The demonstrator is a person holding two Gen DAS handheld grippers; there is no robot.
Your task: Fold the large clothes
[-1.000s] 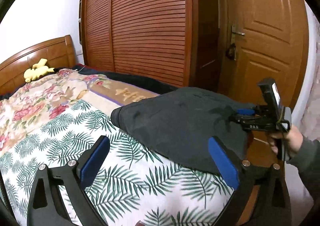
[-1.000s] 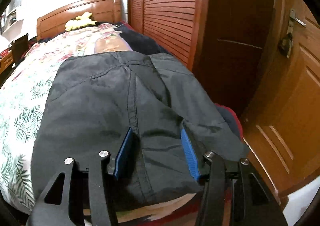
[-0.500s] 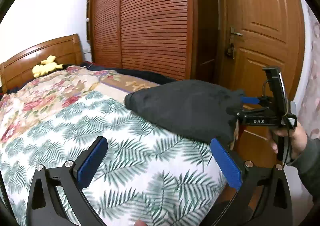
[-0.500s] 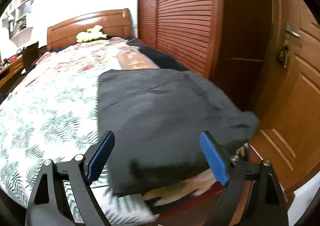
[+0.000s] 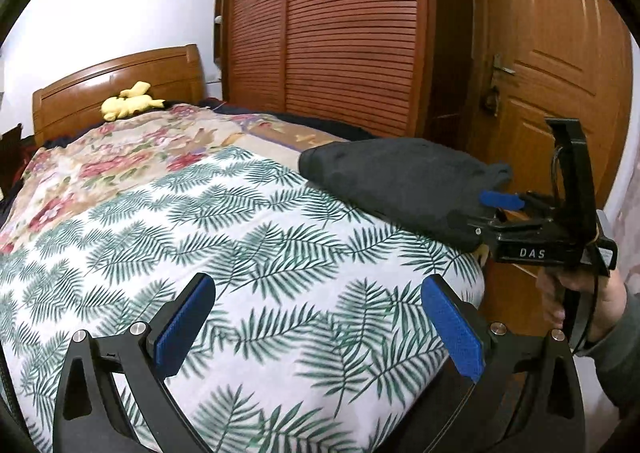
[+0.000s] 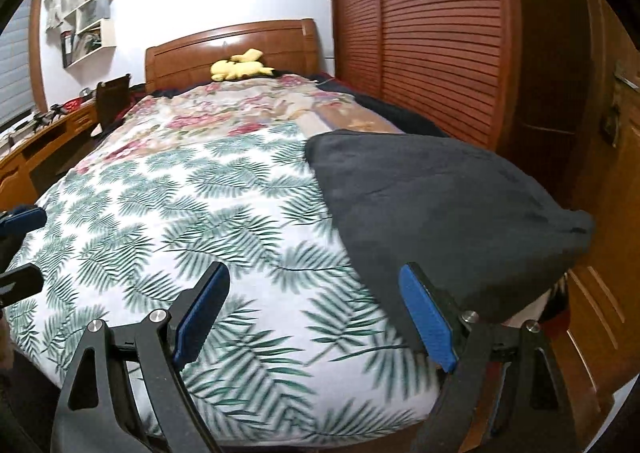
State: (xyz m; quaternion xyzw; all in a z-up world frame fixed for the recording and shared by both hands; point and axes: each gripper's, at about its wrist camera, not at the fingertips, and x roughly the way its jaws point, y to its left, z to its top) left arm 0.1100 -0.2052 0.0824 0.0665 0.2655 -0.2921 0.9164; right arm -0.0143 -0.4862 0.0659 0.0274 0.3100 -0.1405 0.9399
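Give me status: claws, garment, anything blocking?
Left claw open, empty. Right claw open, just released, nothing between pads. Dark garment folded at the bed's right corner. Nothing blocking.

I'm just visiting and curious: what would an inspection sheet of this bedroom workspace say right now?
Surface: bed with a palm-leaf cover, a floral quilt beyond it.
Job's things: dark garment lies folded at the bed's corner nearest the door.
Clutter: yellow plush toy by the headboard.
Grippers: left gripper open, nothing between its jaws; right gripper open, its jaws have just been opening, nothing held.
Cables: thin black cable on the right gripper's mount.
Surroundings: louvred wardrobe, wooden door, wall shelves, desk.
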